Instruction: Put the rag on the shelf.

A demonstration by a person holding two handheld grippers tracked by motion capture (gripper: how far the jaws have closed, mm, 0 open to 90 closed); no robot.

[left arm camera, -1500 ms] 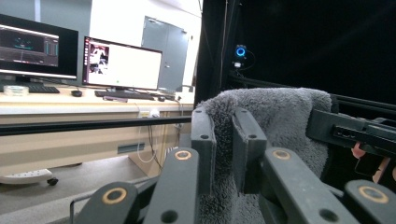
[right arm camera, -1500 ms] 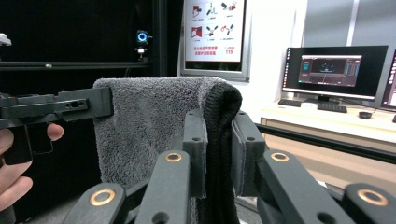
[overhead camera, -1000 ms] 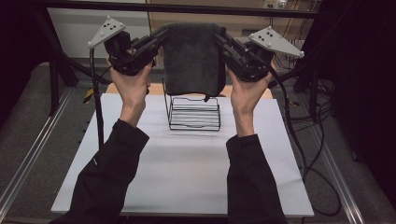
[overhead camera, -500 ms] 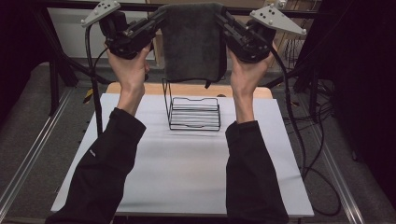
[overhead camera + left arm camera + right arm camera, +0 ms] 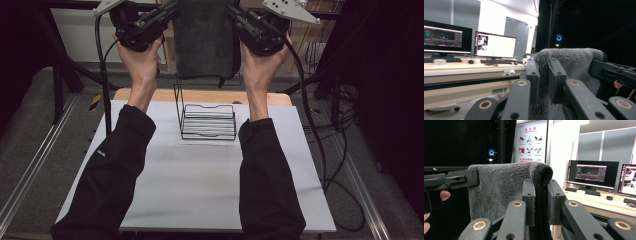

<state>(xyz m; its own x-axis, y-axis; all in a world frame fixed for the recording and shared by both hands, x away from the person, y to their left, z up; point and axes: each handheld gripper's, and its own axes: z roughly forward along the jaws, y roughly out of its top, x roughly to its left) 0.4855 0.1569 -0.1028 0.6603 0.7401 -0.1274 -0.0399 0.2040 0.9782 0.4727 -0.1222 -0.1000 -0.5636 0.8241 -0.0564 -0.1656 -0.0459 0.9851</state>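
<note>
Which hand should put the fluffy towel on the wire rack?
Probably left: the left hand-held gripper is nearer the wire rack's tall upright side. Both grip the grey towel above it.

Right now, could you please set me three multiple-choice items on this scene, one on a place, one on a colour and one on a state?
1. Where is the wire rack?
A. On the white table top, below the towel
B. Hanging from the left gripper
C. On the floor

2. What colour is the towel?
A. White
B. Dark grey
C. Red

3. How is the towel held?
A. Lying flat on the table
B. By one gripper alone
C. Clamped by both grippers, one at each upper edge

Answers: 1 A, the high view shows the rack standing on the table. 2 B, its pile is dark grey. 3 C, the left gripper and the right gripper each pinch an edge.
</note>
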